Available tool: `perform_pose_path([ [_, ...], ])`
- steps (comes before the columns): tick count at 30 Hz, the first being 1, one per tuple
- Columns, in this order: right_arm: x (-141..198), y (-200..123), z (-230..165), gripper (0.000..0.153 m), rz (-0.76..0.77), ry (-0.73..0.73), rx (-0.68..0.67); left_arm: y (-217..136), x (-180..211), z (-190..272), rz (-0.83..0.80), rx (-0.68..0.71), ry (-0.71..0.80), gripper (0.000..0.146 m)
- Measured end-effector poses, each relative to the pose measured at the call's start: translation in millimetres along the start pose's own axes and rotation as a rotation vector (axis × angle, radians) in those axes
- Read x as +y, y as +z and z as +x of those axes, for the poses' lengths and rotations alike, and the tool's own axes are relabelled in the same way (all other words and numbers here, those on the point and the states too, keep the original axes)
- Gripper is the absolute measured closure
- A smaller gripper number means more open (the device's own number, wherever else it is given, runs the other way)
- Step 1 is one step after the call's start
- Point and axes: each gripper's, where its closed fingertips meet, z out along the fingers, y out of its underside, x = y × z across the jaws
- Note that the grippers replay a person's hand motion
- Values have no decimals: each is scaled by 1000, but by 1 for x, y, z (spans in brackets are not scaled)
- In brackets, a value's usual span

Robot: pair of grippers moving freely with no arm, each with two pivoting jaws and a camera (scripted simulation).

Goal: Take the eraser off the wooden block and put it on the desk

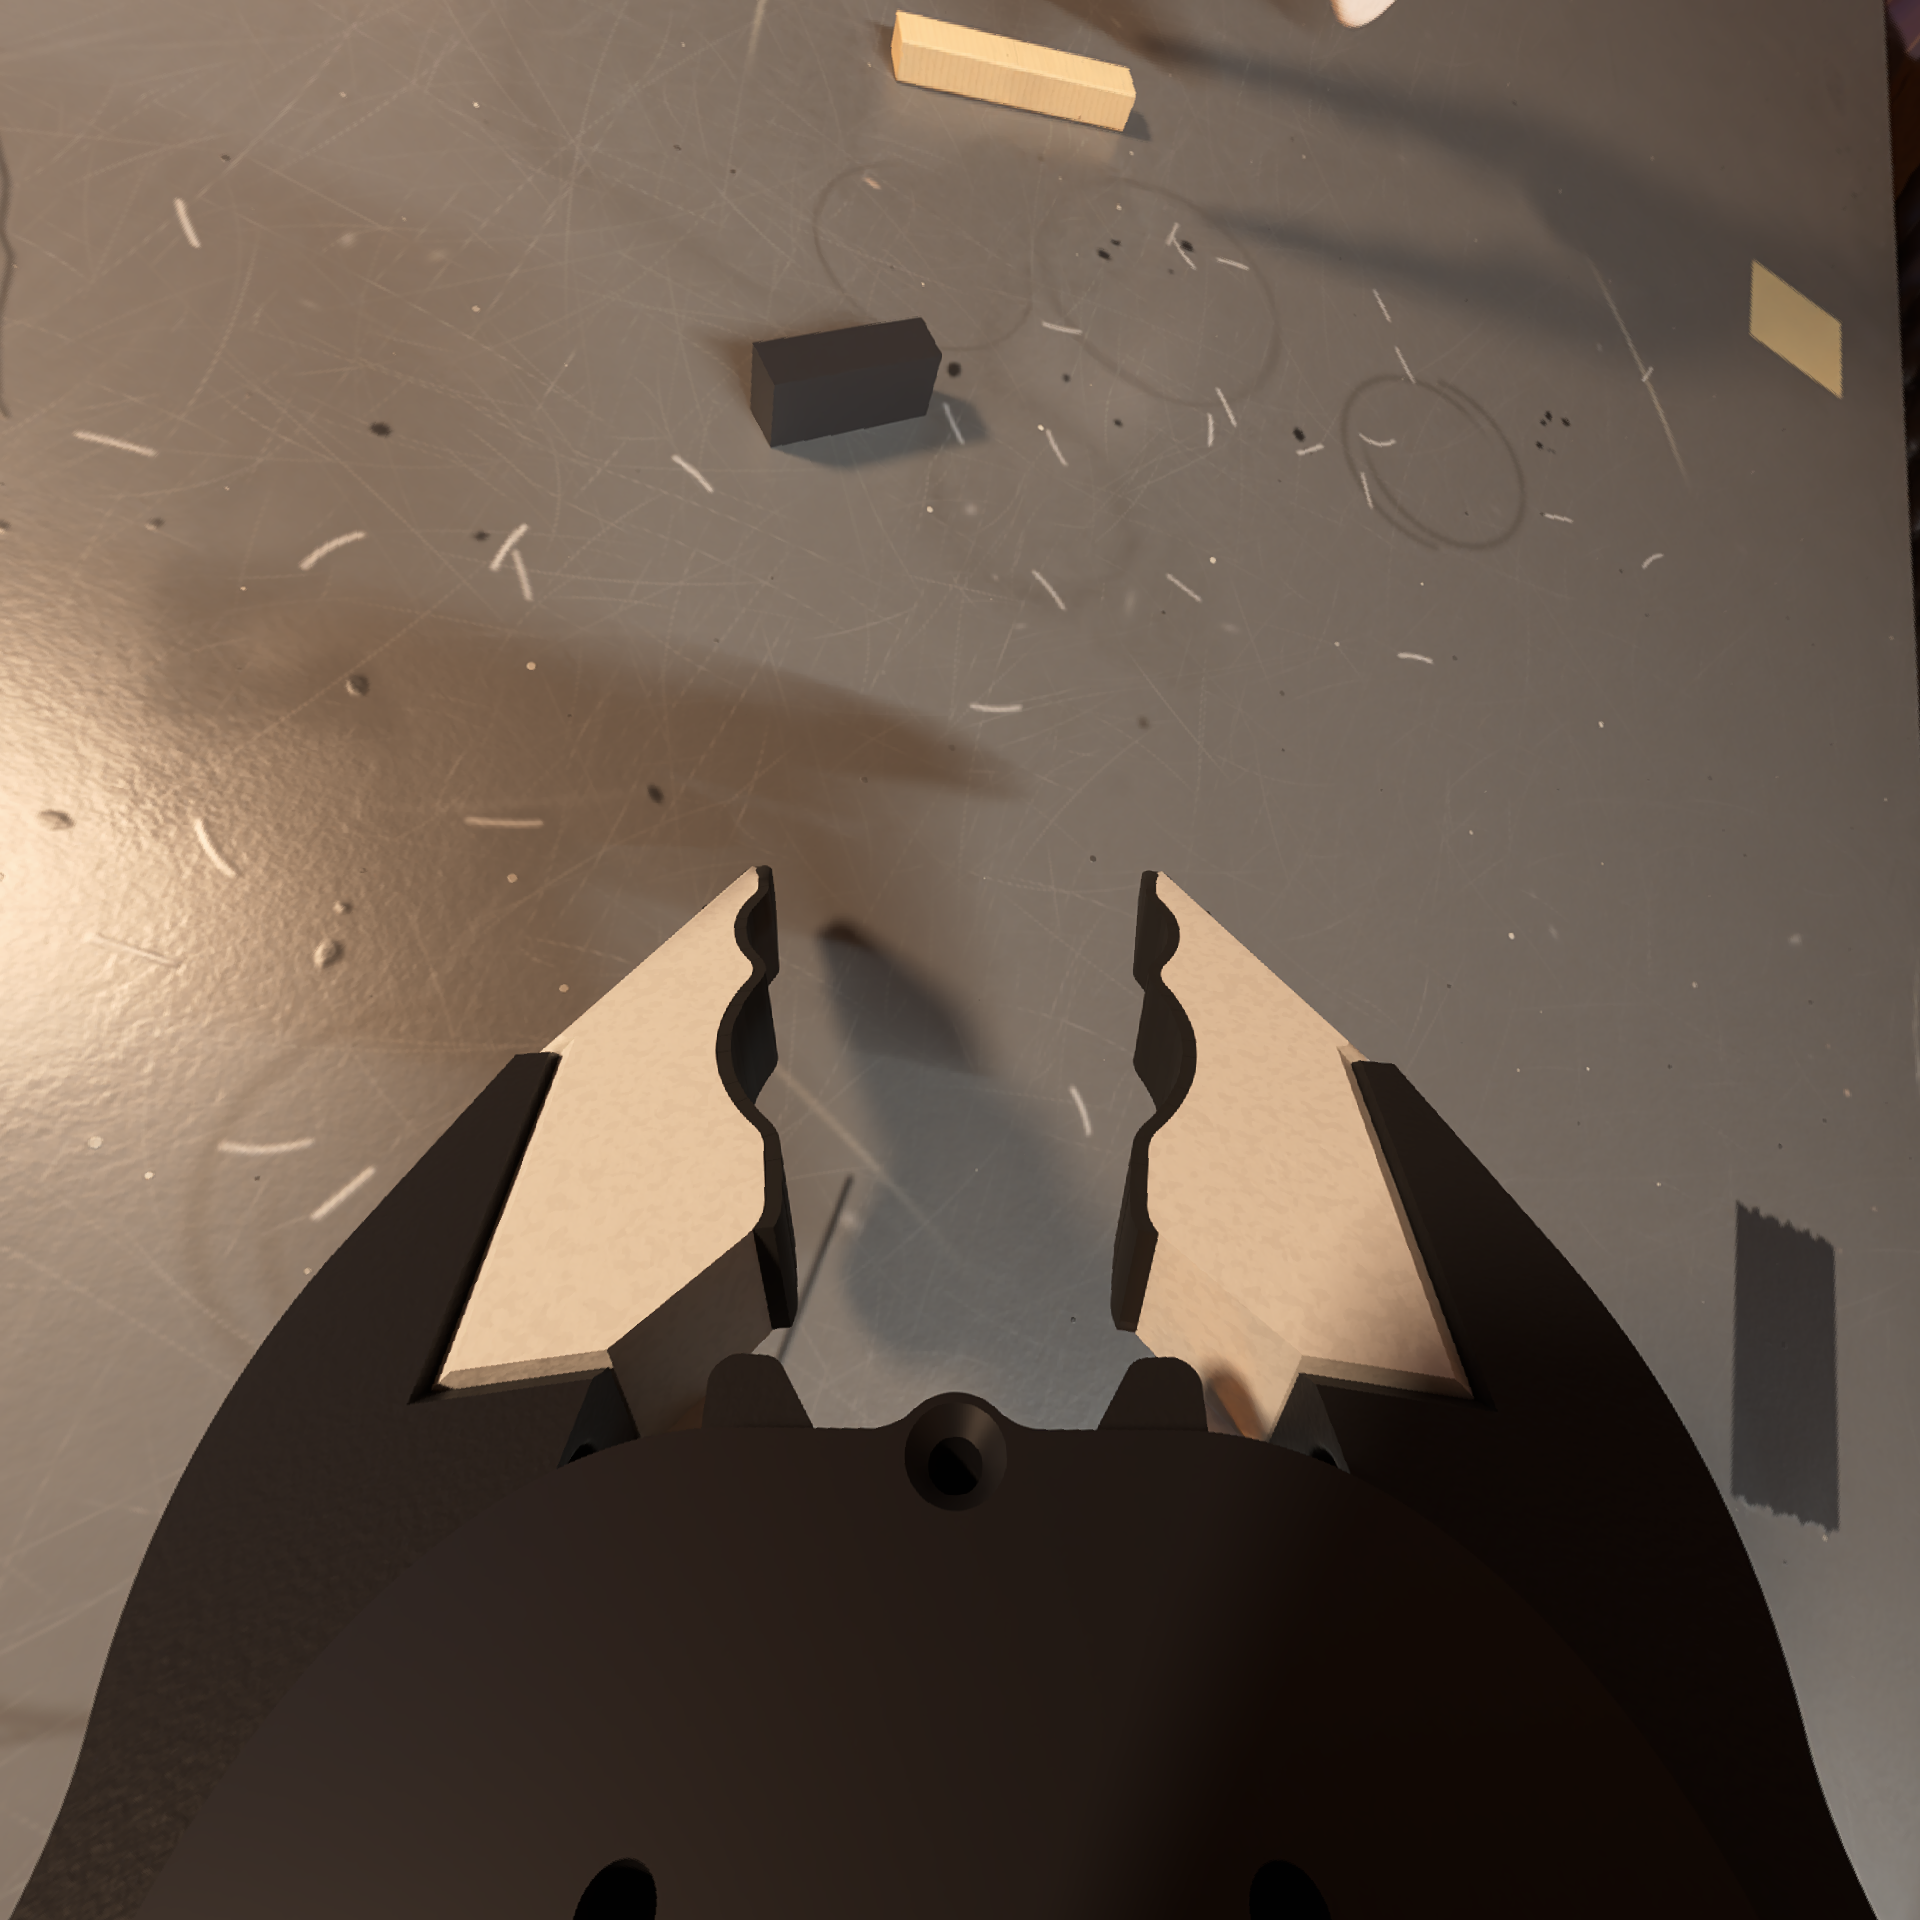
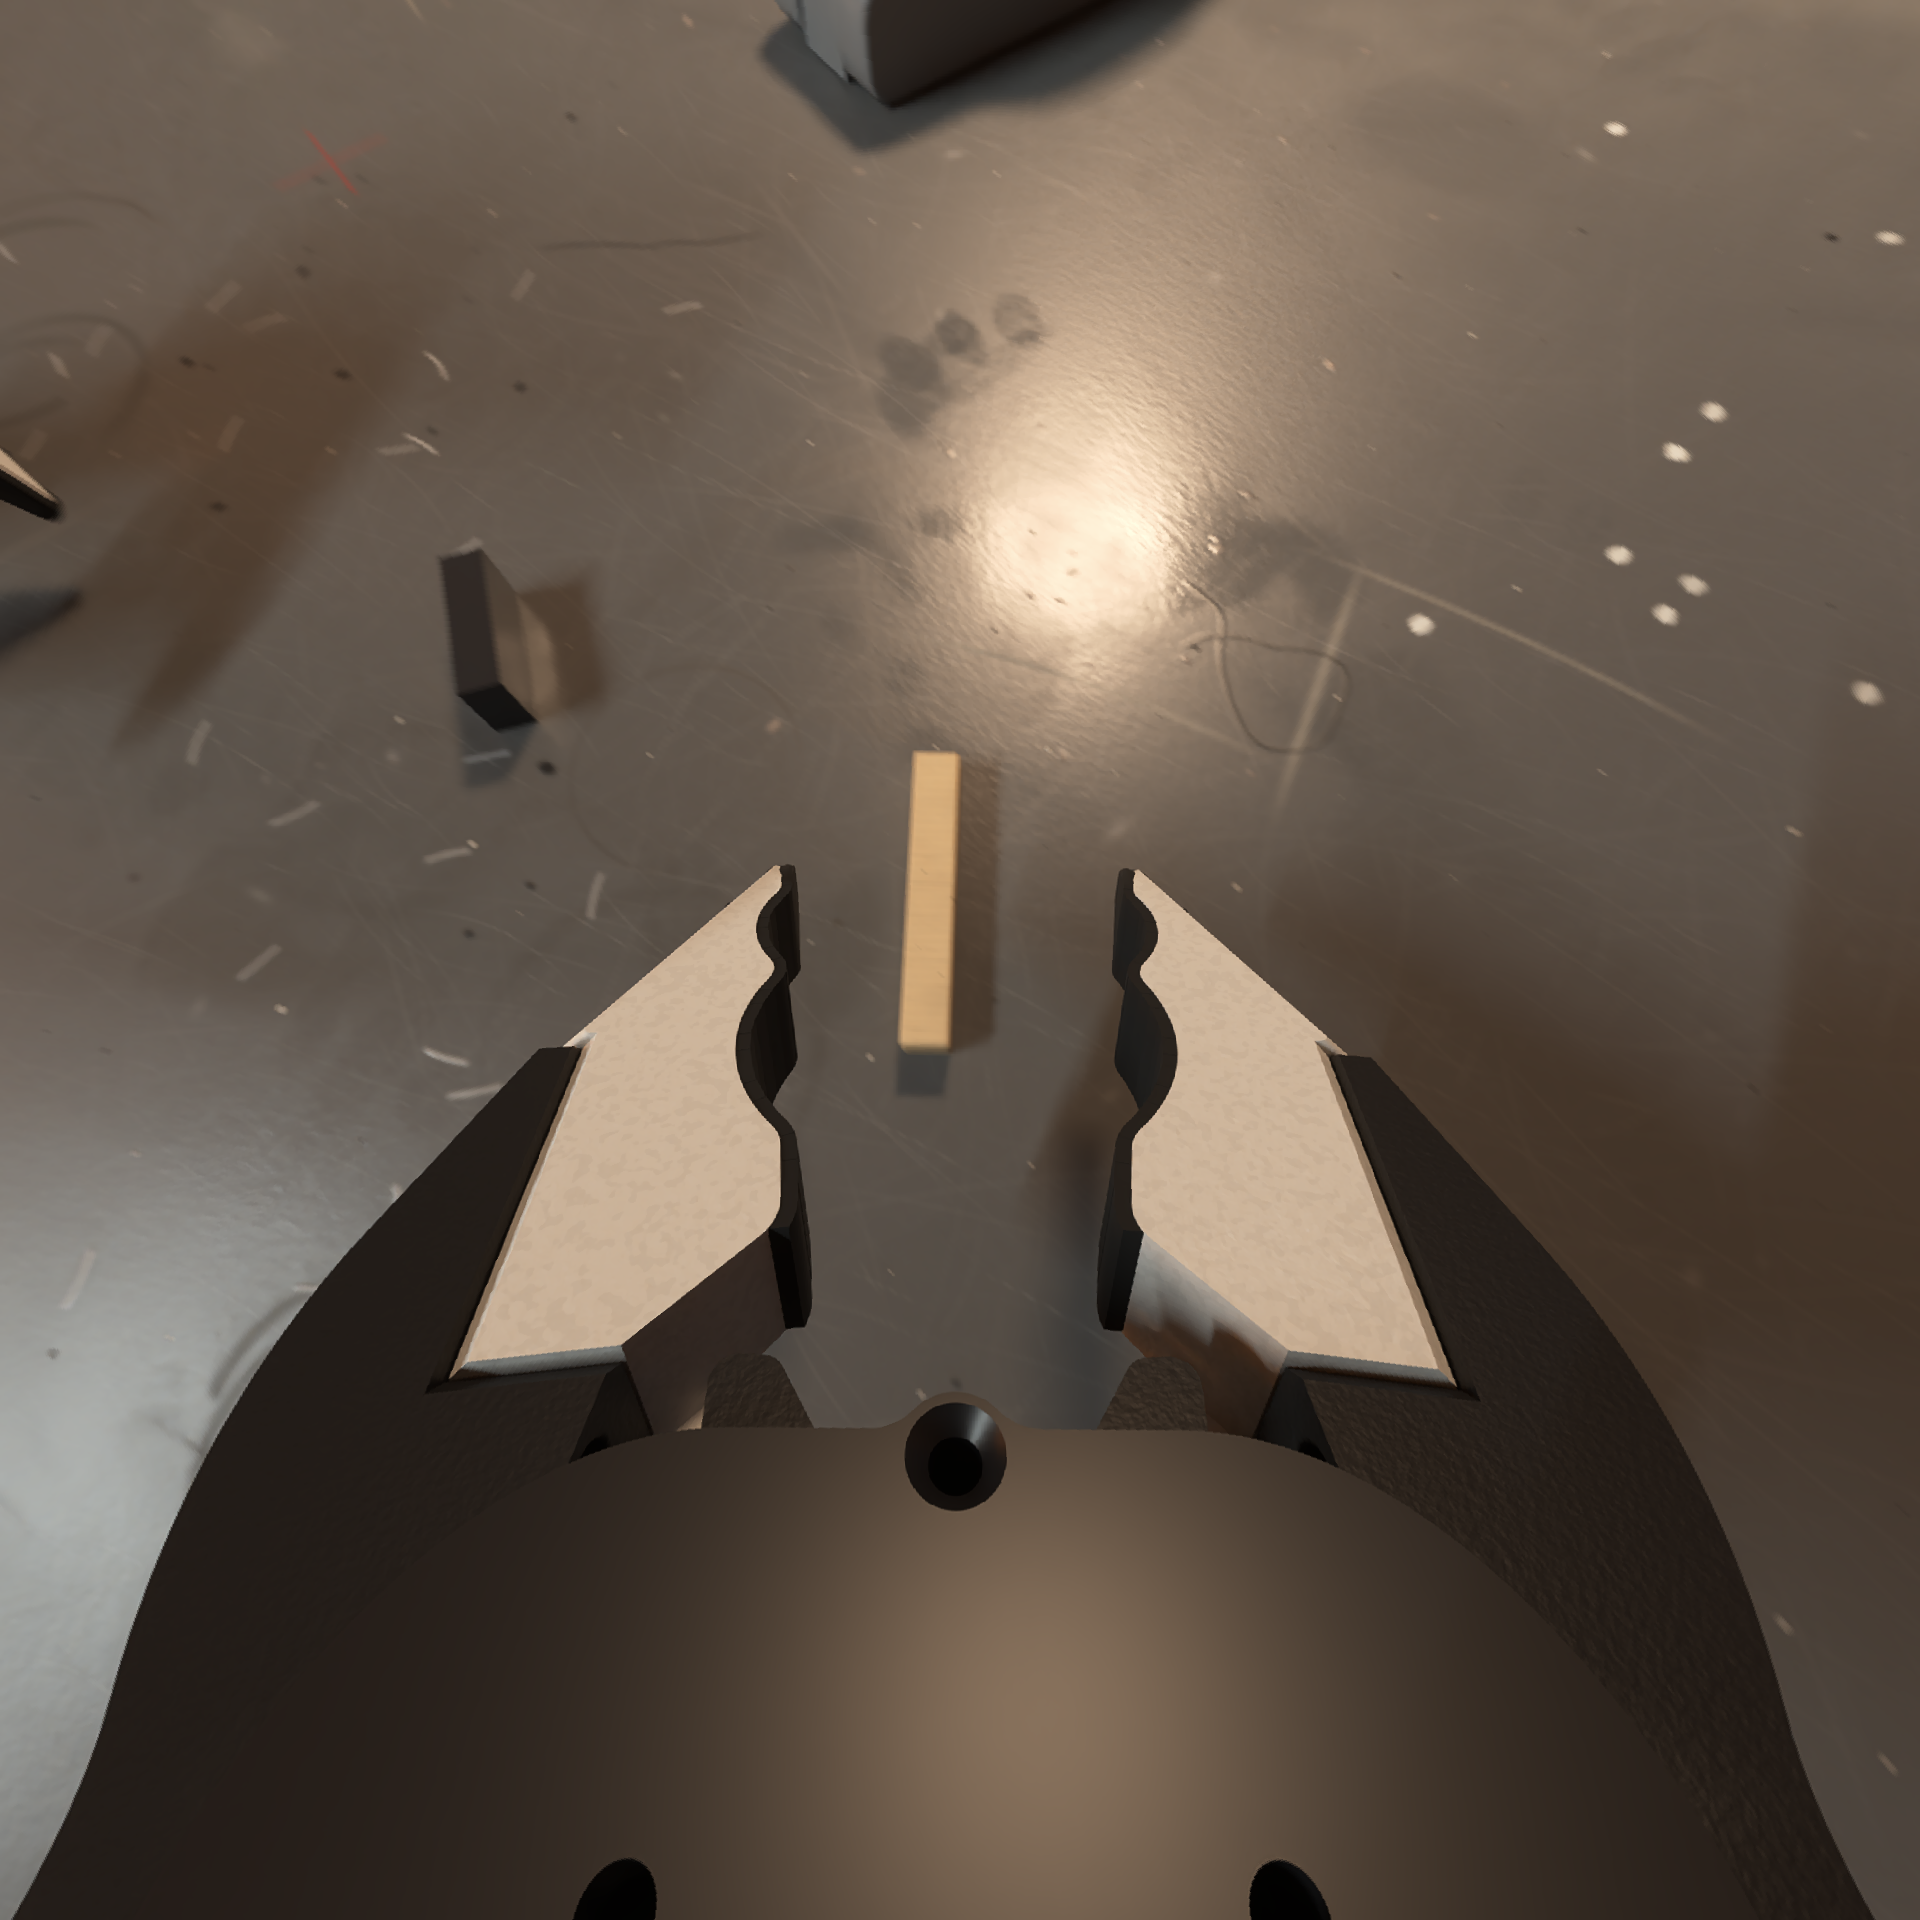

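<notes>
Eraser (image 1: 844, 379), a dark block, lies flat on the grey desk (image 1: 1351, 831) in the upper middle of the left wrist frame, ahead of the left gripper (image 1: 954, 873), whose jaws stand apart and empty. Farther up lies the wooden block (image 1: 1010, 71) (pale, nothing on it). Right gripper (image 2: 954, 873) hovers over that block, jaws likewise apart.

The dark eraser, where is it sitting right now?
The eraser lies on the grey desk, apart from the wooden block, ahead of the open left gripper in the left wrist view.
</notes>
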Motion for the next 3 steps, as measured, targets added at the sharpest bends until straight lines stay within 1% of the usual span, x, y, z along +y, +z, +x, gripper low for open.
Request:
perform_pose_path([
  [3,9,-8,10,92,-22,-1,37,0,-1,0,4,3,-5,77],
])
